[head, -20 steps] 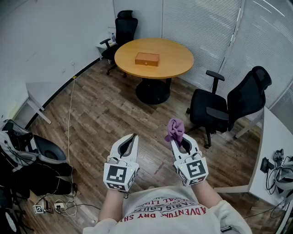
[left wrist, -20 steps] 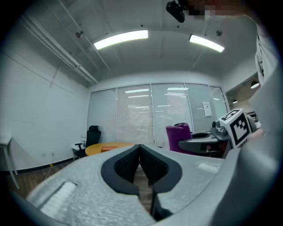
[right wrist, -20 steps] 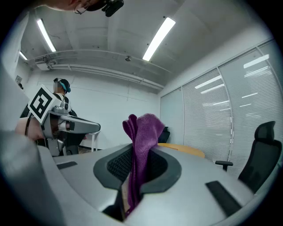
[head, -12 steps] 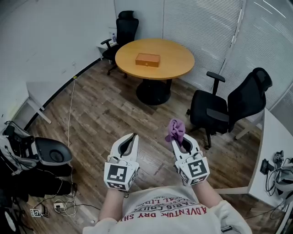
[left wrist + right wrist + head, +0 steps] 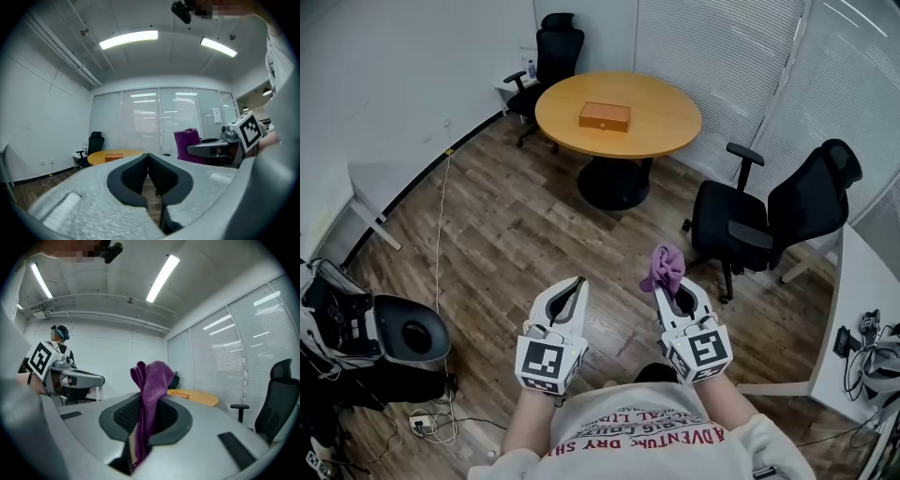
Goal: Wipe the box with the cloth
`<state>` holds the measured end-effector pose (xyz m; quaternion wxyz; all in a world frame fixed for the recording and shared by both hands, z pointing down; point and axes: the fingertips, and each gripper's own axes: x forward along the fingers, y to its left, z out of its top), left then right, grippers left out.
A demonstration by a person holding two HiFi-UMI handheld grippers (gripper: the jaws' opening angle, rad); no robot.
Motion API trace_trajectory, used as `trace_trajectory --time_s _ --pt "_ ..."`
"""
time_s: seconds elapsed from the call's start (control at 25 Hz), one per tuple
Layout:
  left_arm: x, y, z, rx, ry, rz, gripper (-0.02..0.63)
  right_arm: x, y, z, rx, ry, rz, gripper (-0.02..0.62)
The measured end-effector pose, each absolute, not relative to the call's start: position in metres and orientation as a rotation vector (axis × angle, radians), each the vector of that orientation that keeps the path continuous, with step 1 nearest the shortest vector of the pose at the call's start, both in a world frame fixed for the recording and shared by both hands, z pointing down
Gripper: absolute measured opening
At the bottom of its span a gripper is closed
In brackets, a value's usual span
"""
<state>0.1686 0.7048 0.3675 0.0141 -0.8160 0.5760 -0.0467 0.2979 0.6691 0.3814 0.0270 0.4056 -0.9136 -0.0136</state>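
Up close, cloth [image 5: 153, 377] between right tongs [image 5: 143, 403]

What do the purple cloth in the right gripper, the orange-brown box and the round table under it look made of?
The purple cloth looks like soft matte microfibre or knit: fuzzy weave, limp folds. The orange-brown box seems wood or wood-look board, smooth and flat-sided; too distant to be sure. The round table has a smooth wood-tone top, probably laminate.
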Motion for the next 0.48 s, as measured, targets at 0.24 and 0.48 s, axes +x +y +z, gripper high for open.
trace_trajectory --time_s 0.24,0.48 --pt "0.154 0.689 0.382 -2.591 1.803 -0.144 0.009 0.281 0.653 0.396 1.245 -2.804 0.020 0.061" --pt "0.125 0.651 0.392 -2.568 1.886 -0.134 0.009 0.263 0.611 0.410 1.216 -2.802 0.044 0.061"
